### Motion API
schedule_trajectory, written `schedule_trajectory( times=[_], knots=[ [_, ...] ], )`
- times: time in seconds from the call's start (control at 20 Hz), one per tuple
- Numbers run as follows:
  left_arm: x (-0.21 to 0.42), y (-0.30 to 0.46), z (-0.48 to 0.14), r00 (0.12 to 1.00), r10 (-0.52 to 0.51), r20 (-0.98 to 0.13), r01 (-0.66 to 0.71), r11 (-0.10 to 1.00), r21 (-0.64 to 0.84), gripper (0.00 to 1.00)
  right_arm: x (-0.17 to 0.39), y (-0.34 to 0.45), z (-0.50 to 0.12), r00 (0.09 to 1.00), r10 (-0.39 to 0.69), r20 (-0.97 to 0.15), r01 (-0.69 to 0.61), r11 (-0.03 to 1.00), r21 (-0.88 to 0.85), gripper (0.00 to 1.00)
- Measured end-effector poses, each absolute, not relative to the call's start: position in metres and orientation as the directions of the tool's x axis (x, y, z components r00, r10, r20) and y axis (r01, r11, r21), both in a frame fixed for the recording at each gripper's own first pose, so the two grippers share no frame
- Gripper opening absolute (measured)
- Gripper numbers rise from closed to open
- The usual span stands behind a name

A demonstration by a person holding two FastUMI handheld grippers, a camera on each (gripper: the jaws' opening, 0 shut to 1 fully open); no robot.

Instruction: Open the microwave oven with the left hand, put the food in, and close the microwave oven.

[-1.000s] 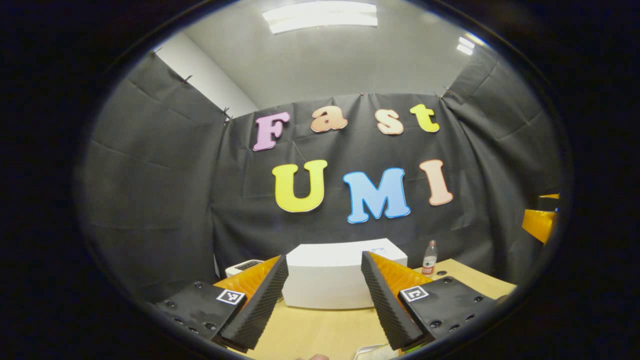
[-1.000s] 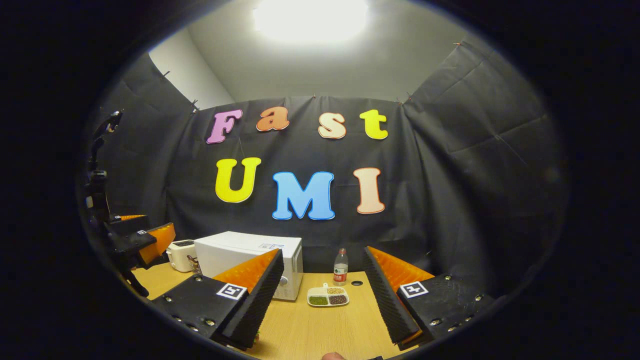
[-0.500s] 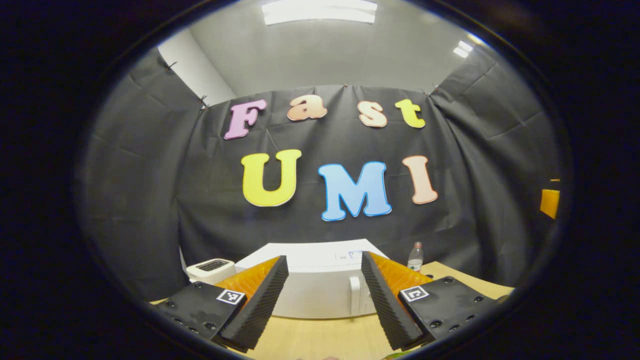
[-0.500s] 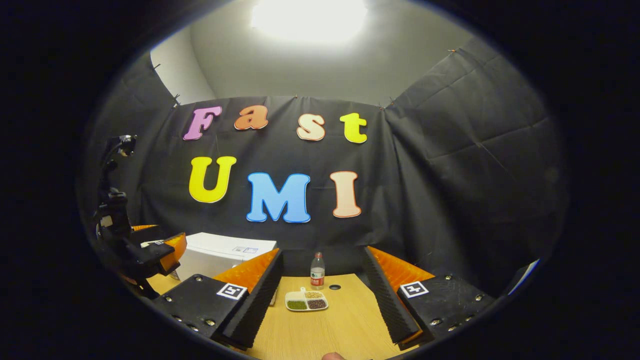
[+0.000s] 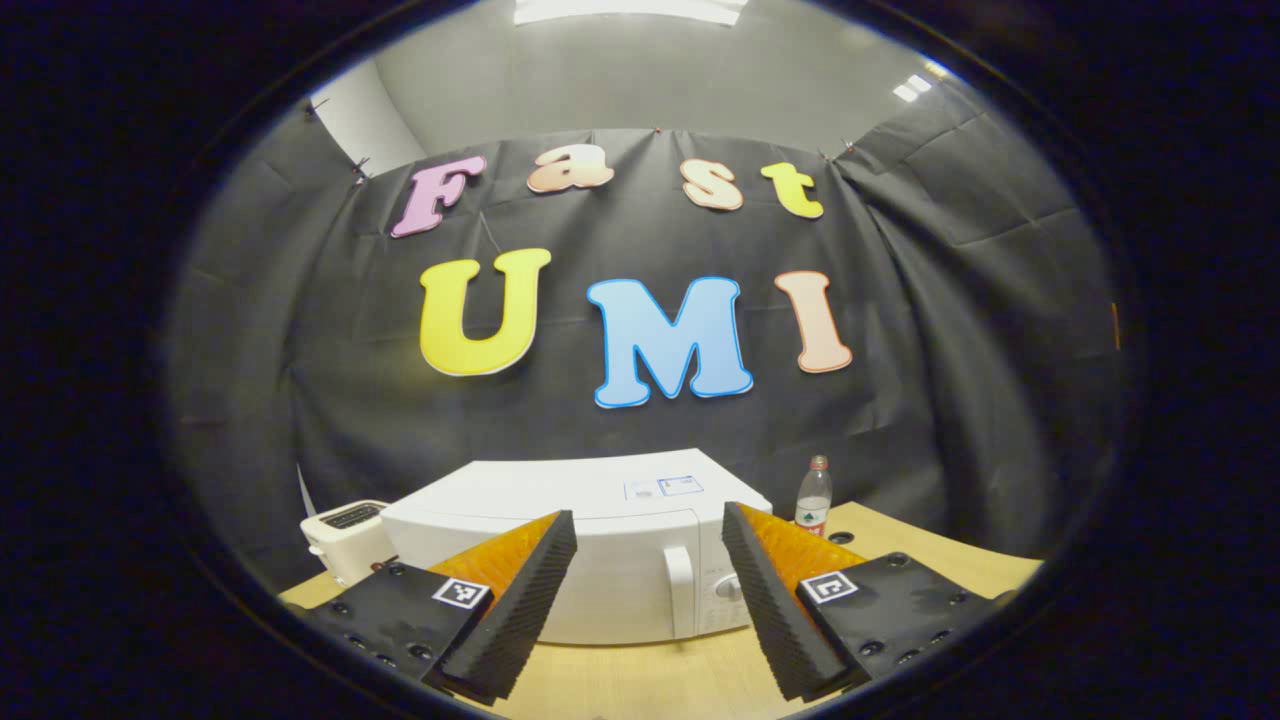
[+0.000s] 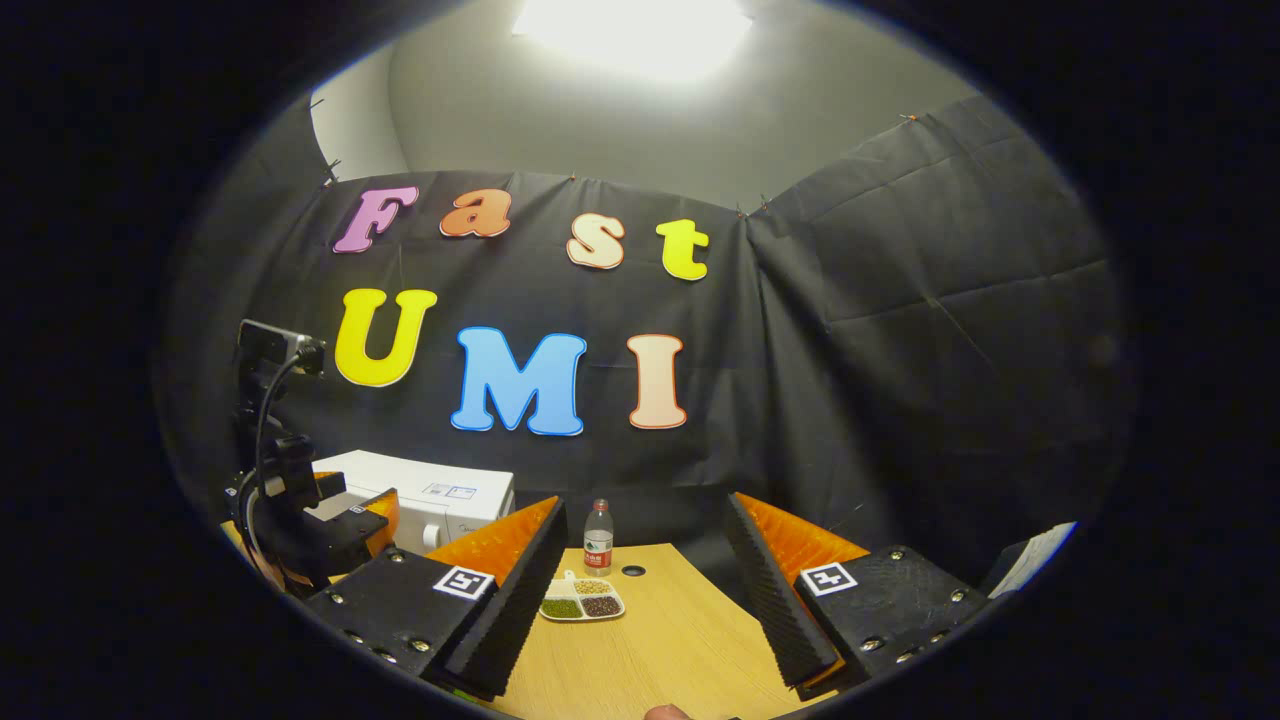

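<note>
A white microwave oven [image 5: 590,560] stands on the wooden table with its door shut and a vertical handle [image 5: 680,603] near its right side. My left gripper [image 5: 648,610] is open in front of it, a short way off, with the handle showing between its fingers. In the right gripper view the microwave oven [image 6: 430,498] is at the left, partly behind the left gripper [image 6: 345,520]. A white divided dish of food [image 6: 582,603] lies on the table ahead of my right gripper [image 6: 648,610], which is open and holds nothing.
A white toaster [image 5: 345,535] stands left of the microwave. A water bottle [image 5: 814,496] stands right of it near the back wall, also seen as the bottle [image 6: 598,538] behind the dish. A small round hole [image 6: 633,571] marks the table [image 6: 670,640].
The left gripper has swung left and come nearer the microwave, so its front and handle now show. The right gripper view has turned right, with the dish shifting left.
</note>
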State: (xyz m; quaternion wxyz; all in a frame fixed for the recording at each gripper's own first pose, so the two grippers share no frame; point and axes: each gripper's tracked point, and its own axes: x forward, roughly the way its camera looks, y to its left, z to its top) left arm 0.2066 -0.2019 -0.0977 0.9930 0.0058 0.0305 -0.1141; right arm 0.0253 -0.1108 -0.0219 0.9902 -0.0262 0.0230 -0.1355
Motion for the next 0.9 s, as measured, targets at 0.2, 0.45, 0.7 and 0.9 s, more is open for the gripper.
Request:
schedule_trajectory(
  times=[0.2,0.45,0.7,0.9],
  knots=[
    [0.236,-0.22,-0.134,0.961,-0.252,-0.113,0.254,0.967,0.001,0.97,0.021,-0.12,-0.021,0.941,-0.337,-0.045,0.331,0.939,-0.096,0.96],
    [0.266,-0.235,-0.187,0.942,-0.27,-0.197,0.281,0.959,0.026,0.94,0.014,-0.129,-0.024,0.911,-0.406,-0.069,0.394,0.908,-0.143,0.95],
    [0.278,-0.248,-0.23,0.919,-0.282,-0.277,0.306,0.951,0.047,0.75,0.009,-0.131,-0.028,0.897,-0.433,-0.088,0.416,0.894,-0.166,0.95],
    [0.28,-0.253,-0.246,0.91,-0.282,-0.303,0.308,0.951,0.038,0.61,0.006,-0.133,-0.025,0.893,-0.443,-0.085,0.422,0.887,-0.189,0.95]
  ],
)
